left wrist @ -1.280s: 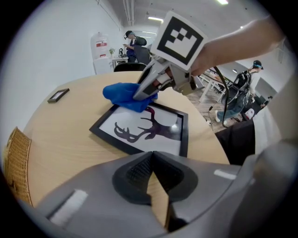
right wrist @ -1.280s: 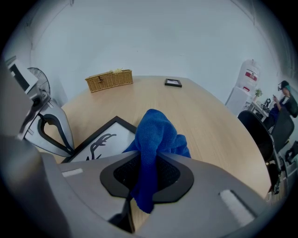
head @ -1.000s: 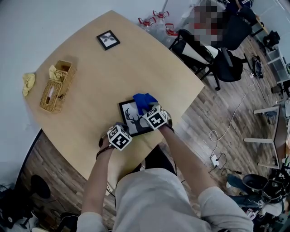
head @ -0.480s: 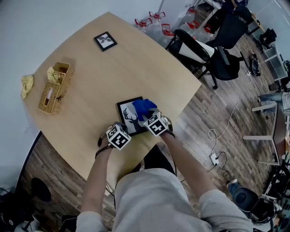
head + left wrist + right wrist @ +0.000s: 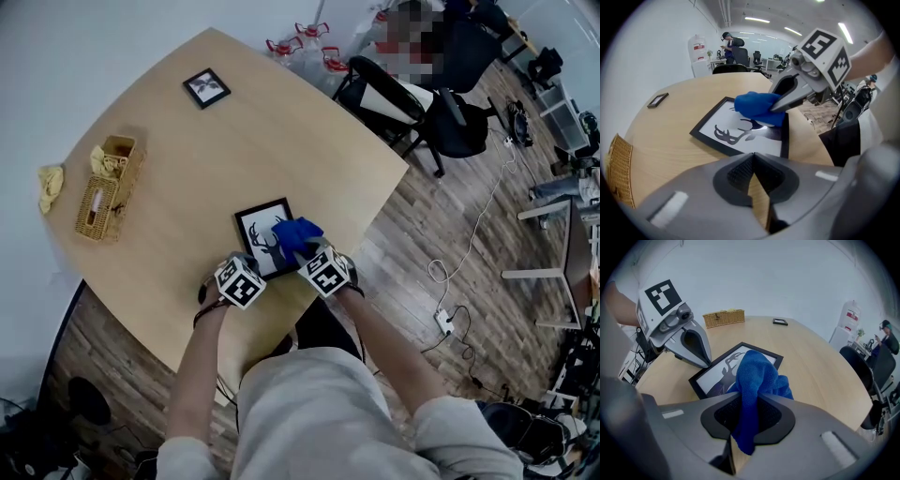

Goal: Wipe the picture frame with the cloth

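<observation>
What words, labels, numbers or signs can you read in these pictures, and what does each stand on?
No text can be read anywhere.
Red label on the white cabinet: too small to read.
Marker cube on the right gripper: square code only, no letters.
Picture frame: deer silhouette, no caption.
Blue cloth: no tag visible.

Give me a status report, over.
Right gripper shut on cloth, cloth on frame. Left gripper shut, empty, at frame's edge. Nothing blocking.
</observation>
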{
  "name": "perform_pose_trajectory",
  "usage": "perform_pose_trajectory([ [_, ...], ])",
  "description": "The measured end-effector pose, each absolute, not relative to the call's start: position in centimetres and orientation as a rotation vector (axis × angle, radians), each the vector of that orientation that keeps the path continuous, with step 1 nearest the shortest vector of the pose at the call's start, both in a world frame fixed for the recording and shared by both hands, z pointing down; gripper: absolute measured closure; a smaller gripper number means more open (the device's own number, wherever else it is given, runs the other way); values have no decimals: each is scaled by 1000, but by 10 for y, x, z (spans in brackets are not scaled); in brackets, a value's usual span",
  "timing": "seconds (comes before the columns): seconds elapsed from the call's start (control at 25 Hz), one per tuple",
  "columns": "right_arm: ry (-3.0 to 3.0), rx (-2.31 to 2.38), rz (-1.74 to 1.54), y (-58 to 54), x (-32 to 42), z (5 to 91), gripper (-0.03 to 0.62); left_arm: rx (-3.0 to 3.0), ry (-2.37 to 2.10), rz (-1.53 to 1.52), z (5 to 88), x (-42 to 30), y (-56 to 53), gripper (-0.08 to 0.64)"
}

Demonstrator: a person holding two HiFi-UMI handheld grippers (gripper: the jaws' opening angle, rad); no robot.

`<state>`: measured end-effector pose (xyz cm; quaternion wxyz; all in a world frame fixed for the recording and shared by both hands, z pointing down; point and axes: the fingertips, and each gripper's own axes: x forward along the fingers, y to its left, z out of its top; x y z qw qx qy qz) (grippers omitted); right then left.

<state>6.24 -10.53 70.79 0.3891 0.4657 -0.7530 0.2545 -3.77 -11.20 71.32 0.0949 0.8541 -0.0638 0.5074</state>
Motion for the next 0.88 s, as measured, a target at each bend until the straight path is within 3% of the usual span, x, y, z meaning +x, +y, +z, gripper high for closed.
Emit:
perform_pose_trajectory([
  [0.88,-1898,1183,616,-62,49,711,535,2523,-184,1520,718,-44,-113,507],
])
